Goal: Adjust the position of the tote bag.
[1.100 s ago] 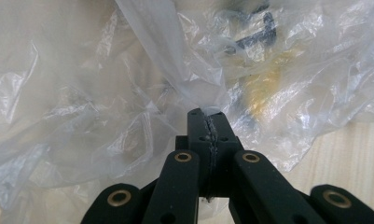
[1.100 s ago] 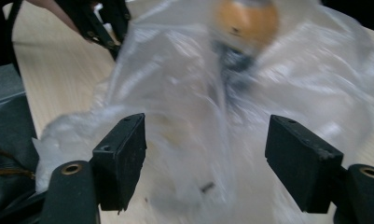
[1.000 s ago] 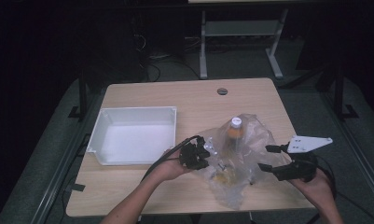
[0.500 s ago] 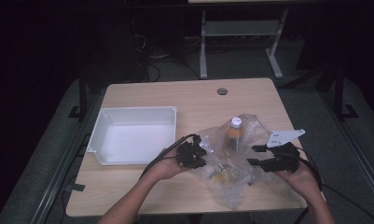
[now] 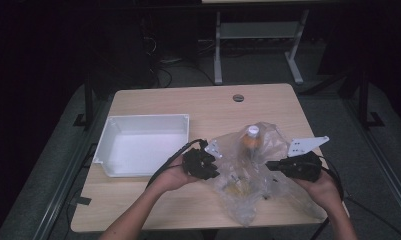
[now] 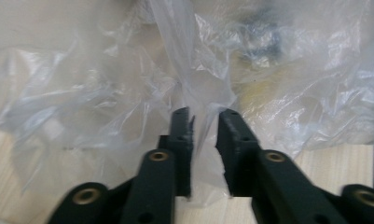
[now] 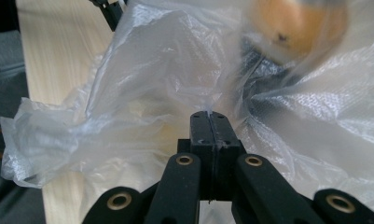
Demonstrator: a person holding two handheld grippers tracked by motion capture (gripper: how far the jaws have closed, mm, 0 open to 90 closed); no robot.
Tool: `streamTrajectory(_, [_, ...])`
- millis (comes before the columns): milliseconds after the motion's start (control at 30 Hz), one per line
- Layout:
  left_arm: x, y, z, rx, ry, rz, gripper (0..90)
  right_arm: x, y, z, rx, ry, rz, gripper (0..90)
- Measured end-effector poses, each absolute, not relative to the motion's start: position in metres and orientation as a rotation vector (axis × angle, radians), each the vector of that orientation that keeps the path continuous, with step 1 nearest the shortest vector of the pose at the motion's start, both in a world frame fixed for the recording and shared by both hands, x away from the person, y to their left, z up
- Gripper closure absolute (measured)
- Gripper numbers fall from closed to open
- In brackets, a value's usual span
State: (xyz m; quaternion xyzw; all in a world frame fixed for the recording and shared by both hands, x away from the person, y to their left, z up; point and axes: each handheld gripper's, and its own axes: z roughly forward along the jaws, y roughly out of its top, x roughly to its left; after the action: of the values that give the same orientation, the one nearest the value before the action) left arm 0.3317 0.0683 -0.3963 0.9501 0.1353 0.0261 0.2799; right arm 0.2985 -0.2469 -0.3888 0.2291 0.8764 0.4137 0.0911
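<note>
The left tool (image 6: 204, 114) is rising from the bottom of the picture, its two black jaws standing slightly apart after just opening. A thin fold of the clear plastic bag (image 6: 128, 88) is hanging down through the gap between them, lying against the left jaw's inner face while the right jaw is standing clear of it. The crumpled, see-through bag is spreading across the whole upper part. The pale wooden counter (image 6: 334, 163) is showing beneath it at the lower corners.

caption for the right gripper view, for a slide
Right gripper, jaws just closed, pinches a fold of the clear plastic bag on the wooden table.
</note>
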Motion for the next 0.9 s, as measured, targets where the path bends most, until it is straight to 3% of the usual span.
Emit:
streamTrajectory(433, [0.327, 0.073, -0.362, 2.426, 0.375, 0.046, 49.5, 0.295, -0.240, -0.376, 0.625, 2.584, 1.263, 89.6])
streamTrajectory(900, [0.320, 0.047, -0.339, 2.377, 0.307, 0.036, 42.2, 0.295, -0.230, -0.379, 0.596, 2.599, 1.247, 89.5])
